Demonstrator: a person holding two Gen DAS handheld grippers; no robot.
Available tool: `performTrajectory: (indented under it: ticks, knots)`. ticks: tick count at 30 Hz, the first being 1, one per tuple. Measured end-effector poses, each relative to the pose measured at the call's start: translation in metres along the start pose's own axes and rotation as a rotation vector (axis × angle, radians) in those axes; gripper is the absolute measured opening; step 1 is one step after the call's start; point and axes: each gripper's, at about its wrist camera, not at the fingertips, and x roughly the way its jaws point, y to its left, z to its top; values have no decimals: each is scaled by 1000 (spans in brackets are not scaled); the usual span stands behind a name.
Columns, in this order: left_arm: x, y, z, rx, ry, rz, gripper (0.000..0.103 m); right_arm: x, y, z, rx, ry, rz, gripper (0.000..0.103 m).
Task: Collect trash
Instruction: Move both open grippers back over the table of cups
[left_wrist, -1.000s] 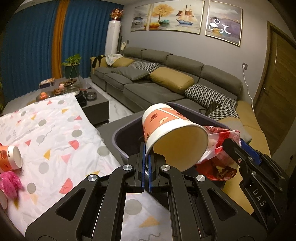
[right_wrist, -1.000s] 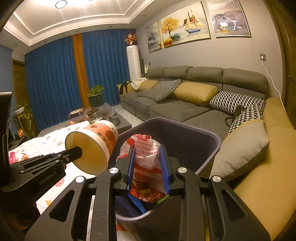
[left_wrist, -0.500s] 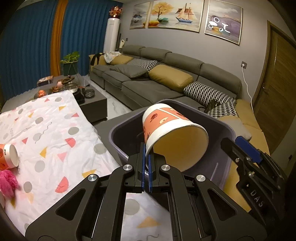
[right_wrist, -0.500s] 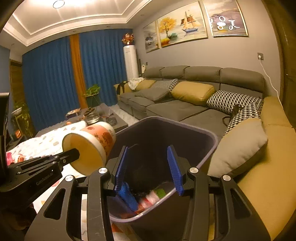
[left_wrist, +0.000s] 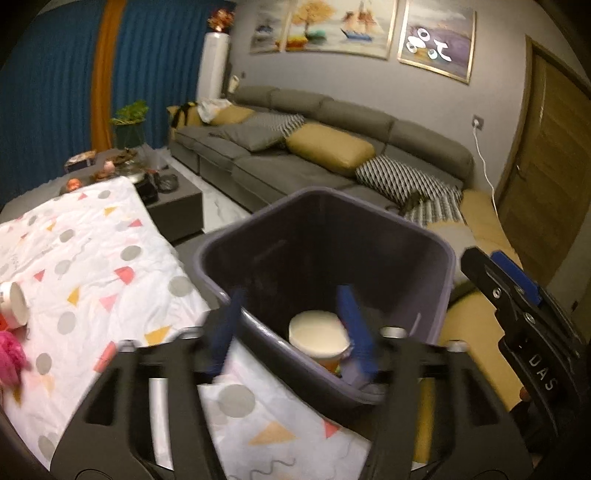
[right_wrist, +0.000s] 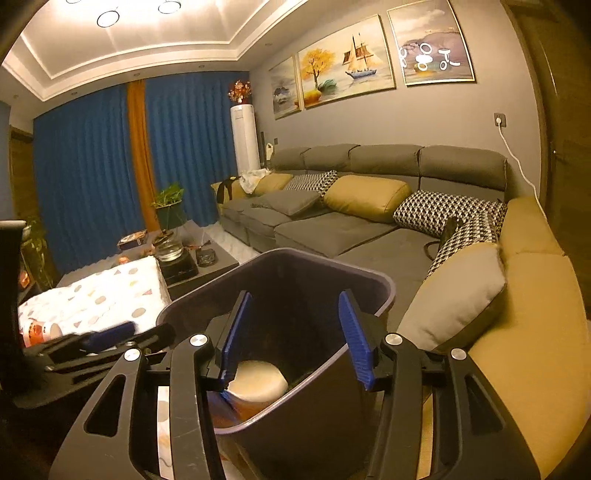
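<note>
A dark purple trash bin (left_wrist: 436, 258) stands at the table's right end; it also shows in the right wrist view (right_wrist: 373, 280). An orange paper cup (left_wrist: 319, 338) lies inside it, white bottom up; it also shows in the right wrist view (right_wrist: 256, 382). My left gripper (left_wrist: 291, 328) is open and empty over the bin's near rim. My right gripper (right_wrist: 293, 336) is open and empty over the bin. Another orange cup (left_wrist: 13, 304) lies on the patterned tablecloth (left_wrist: 92, 258) at far left, beside a pink fluffy item (left_wrist: 9, 356).
A grey sofa (right_wrist: 332, 229) with yellow and houndstooth cushions runs behind and right of the bin. A low coffee table (left_wrist: 173, 188) with a kettle and small items stands beyond the tablecloth. A wooden door (left_wrist: 543, 166) is at right.
My left gripper has opened and the orange cup has dropped into the bin. My right gripper let its red wrapper fall in earlier and stays open.
</note>
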Motion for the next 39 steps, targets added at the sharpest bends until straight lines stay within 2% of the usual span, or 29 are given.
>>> performTrajectory:
  ticks: [1, 3, 9, 11, 16, 24, 39]
  knots:
    - [-5, 2, 0, -4, -11, 8, 67, -3, 1, 1, -8, -10, -6, 50]
    - [-15, 6, -1, -8, -28, 34, 78, -8, 2, 1, -21, -21, -12, 51]
    - [-51, 22, -14, -38, -80, 148, 93, -25, 14, -3, -60, -48, -10, 63]
    - [-66, 28, -21, -51, -98, 181, 95, -31, 18, -6, -60, -53, -1, 70]
    - [-97, 43, -37, -64, -120, 277, 96, -43, 31, -14, -59, -48, 36, 81]
    - [-154, 89, -57, -126, -167, 416, 96, -60, 68, -24, -87, -37, 111, 86]
    - [-243, 185, -99, -267, -201, 620, 96, -82, 167, -45, -161, -17, 297, 87]
